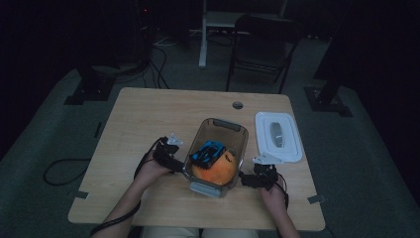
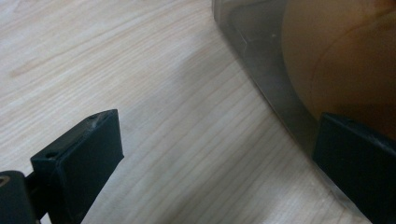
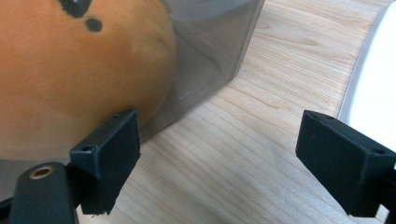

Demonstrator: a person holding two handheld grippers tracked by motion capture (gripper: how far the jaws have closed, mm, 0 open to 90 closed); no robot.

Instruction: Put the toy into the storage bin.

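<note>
Left claw is spread wide, nothing gripped, set against the left wall of the clear container. Right claw is likewise spread and unloaded, set just beside the container's right wall. The container stands mid-table, loaded with an orange ball and a blue toy car on top. A white lid is seen lying to its right.

Orange ball, blue-black toy car, white lid.
</note>
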